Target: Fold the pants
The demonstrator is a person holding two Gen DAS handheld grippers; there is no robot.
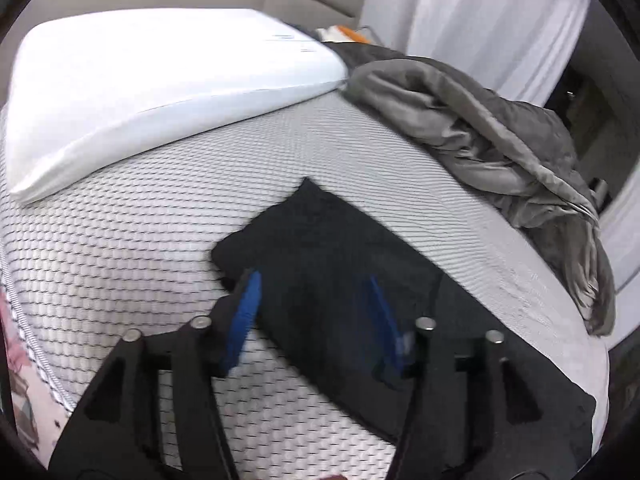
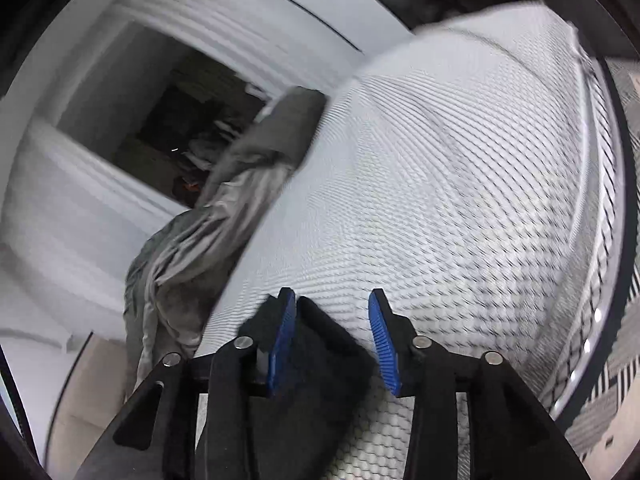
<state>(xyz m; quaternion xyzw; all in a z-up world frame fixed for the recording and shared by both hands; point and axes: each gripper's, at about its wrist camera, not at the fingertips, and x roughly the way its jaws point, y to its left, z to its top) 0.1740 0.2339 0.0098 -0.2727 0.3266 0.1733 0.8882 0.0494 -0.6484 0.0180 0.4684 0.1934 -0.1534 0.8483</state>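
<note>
The black pants (image 1: 340, 264) lie folded into a long flat strip on the grey patterned mattress (image 1: 132, 240). My left gripper (image 1: 314, 280) is open just above the strip's near-left part, its blue pads (image 1: 244, 320) spread over the cloth. In the right wrist view a corner of the black pants (image 2: 316, 360) lies between the fingers of my right gripper (image 2: 332, 300), which is open, with nothing pinched. The blue pads (image 2: 384, 344) stand wide apart above the mattress (image 2: 440, 200).
A white pillow (image 1: 160, 80) lies at the head of the bed. A crumpled grey blanket (image 1: 500, 148) lies along the mattress's far edge and shows in the right wrist view (image 2: 224, 208). White curtains (image 1: 480, 20) and a dark opening (image 2: 168, 128) are beyond.
</note>
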